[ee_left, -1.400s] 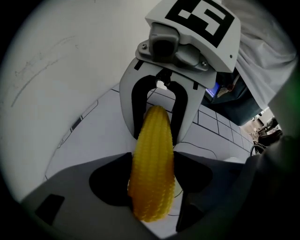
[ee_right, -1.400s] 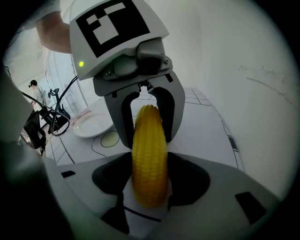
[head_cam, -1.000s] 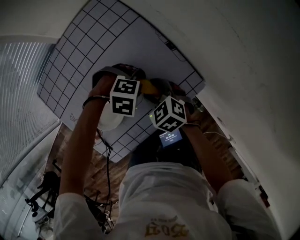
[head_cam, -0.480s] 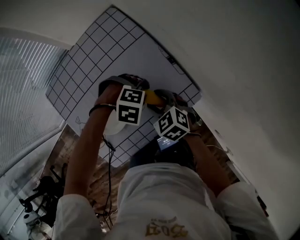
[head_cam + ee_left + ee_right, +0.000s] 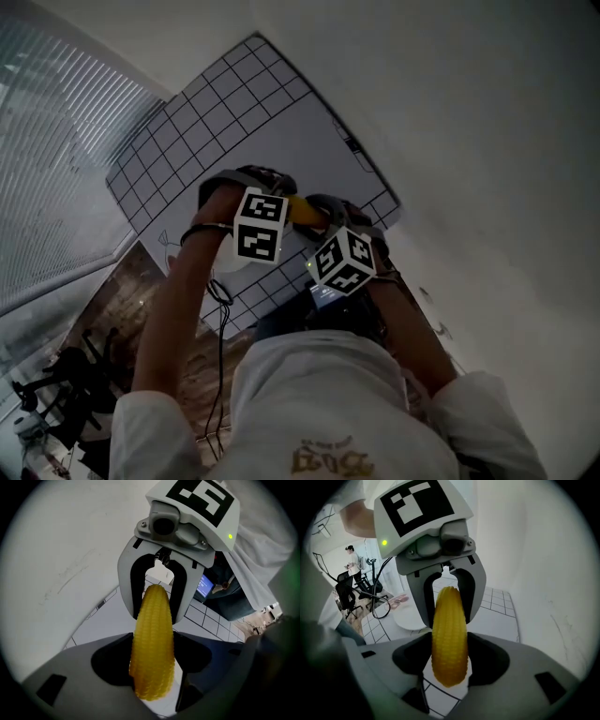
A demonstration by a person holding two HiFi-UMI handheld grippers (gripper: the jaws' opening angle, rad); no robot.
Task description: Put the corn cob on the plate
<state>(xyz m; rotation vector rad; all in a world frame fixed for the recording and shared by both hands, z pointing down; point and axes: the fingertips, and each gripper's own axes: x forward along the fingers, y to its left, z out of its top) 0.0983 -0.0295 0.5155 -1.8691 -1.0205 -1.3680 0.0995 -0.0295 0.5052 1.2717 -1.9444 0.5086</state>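
Observation:
A yellow corn cob (image 5: 302, 208) hangs in the air above the white gridded table (image 5: 234, 122), held at both ends. My left gripper (image 5: 152, 677) is shut on one end of the corn cob (image 5: 152, 639), and the right gripper (image 5: 156, 616) faces it, its fingers clamped round the far tip. In the right gripper view the right gripper (image 5: 450, 663) pinches the corn cob (image 5: 449, 634) and the left gripper (image 5: 447, 616) grips the other tip. The white plate (image 5: 410, 616) lies on the table behind and left of the cob; in the head view the plate (image 5: 225, 258) shows under my left forearm.
A small lit screen (image 5: 323, 295) sits near the table's edge under the right gripper. A black cable (image 5: 382, 606) trails off the table toward the floor. A person (image 5: 350, 557) and dark chairs stand far off in the room. A white wall runs along the table's right side.
The head view has swung, so the table sits higher and further right in the picture. Both grippers stay together on the cob, drifting only slightly.

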